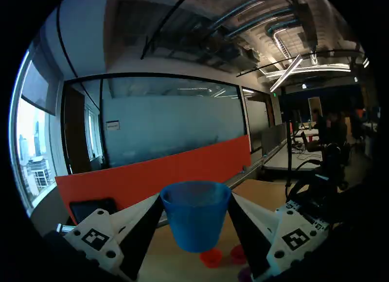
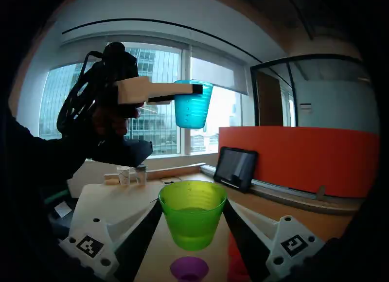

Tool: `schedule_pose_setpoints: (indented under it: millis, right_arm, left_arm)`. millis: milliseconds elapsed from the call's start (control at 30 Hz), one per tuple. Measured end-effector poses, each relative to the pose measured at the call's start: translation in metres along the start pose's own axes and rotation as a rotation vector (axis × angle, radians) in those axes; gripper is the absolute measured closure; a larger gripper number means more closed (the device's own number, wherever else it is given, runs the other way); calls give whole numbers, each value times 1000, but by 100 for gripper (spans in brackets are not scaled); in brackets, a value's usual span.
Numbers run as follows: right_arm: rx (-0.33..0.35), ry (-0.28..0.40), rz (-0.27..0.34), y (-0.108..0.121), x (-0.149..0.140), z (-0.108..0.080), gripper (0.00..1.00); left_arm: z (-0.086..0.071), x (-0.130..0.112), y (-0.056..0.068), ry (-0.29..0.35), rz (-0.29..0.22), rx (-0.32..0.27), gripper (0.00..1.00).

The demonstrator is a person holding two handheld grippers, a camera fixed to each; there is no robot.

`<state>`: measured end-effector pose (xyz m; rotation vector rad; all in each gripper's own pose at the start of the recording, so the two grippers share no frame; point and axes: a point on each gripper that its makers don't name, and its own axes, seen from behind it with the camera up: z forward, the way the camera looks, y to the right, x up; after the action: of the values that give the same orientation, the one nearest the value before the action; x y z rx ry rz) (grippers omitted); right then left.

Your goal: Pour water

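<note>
In the left gripper view, the blue cup (image 1: 196, 216) is being clamped upright at 6 o'clock by the left tool (image 1: 195, 204); in the right gripper view, the green cup (image 2: 192, 219) is being clamped likewise by the right tool (image 2: 193, 209), seemingly pre-pour, with alignment and tilting being called for next.

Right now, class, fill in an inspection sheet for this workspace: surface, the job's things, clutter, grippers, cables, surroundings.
Surface: wooden desk, backed by an orange partition.
Job's things: blue cup held high and upright; green cup upright and lower, seemingly with some liquid inside.
Clutter: purple cup; two small red cups; tablet propped by the partition; small jar and boxes near the window.
Grippers: left gripper shut on the blue cup; right gripper shut on the green cup.
Cables: black cables looped at the left gripper's handle.
Surroundings: windows, glass-walled room, ceiling pipes.
</note>
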<state>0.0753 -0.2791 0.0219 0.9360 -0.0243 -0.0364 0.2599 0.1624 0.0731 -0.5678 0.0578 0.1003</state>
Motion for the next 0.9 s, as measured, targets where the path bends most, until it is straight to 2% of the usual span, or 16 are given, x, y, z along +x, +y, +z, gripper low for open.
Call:
schedule_pose_setpoints:
  millis: [100,233,600,900]
  right_arm:
    - [-1,-1,-2,0,1,0,9]
    - [0,-2,-3,-2,1,0,9]
    - [2,-11,-7,-5,0,0,9]
    - [-14,-38,-4,0,-6,-7,9]
  left_arm:
    - [0,0,1,-6,-43,-10,12]
    - [-2,0,2,-13,-69,-25,12]
    - [-4,-7,-5,-27,-58,-12,12]
    - [-10,-43,-11,-59,-56,-3,12]
